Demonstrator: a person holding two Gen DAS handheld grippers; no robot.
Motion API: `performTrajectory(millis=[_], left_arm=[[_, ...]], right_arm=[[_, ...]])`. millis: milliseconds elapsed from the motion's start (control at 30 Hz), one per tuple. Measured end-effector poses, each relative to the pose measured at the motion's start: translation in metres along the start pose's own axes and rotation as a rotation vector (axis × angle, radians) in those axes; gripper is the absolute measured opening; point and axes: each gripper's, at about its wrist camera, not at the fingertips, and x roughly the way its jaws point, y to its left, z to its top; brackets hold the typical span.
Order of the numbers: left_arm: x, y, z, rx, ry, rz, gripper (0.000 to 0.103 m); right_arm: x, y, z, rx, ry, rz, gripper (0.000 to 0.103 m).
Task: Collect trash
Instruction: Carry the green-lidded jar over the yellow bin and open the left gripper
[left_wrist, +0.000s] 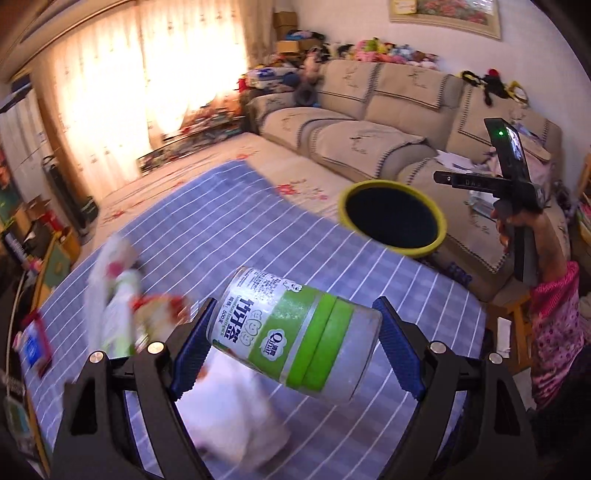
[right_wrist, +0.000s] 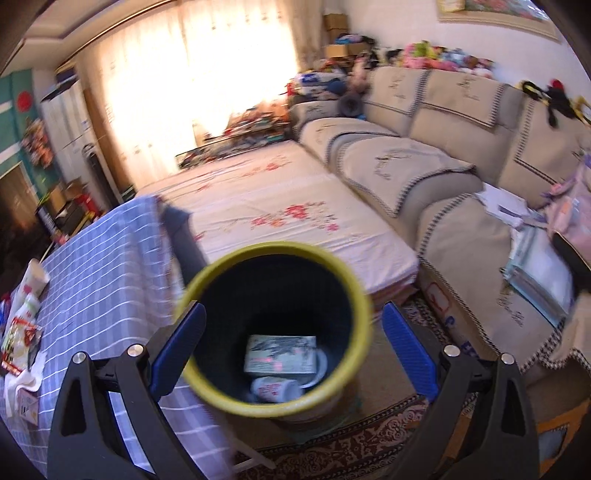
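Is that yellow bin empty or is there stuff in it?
Not empty: the bin holds a flat printed packet and a white cup at the bottom.

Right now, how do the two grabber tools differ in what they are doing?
The left gripper has its fingers closed on a green-and-white canister, lifted above the checked tablecloth. The right gripper holds nothing; its fingers are spread apart. The left is short of the yellow-rimmed bin, while the right hangs over the bin's mouth. Both have blue fingers on black frames.
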Motion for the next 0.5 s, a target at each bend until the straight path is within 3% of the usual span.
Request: performTrajectory(millis=[133, 267, 500], left_arm=[[0.054, -0.032, 0.049, 0.040, 0.025, -0.104, 0.083], [0.108, -0.067, 0.088, 0.082, 0.047, -0.158, 0.083], [0.212, -0.118, 0.134, 0.082, 0.161, -0.227, 0.083]], right_arm=[[-0.004, -0.046, -0.001, 0.066, -0.011, -0.051, 0.091], [-0.001, -0.076, -0.004, 0.111, -0.007, -0.079, 0.091], [0.006, -0.108, -0.010, 0.145, 0.015, -0.094, 0.091]])
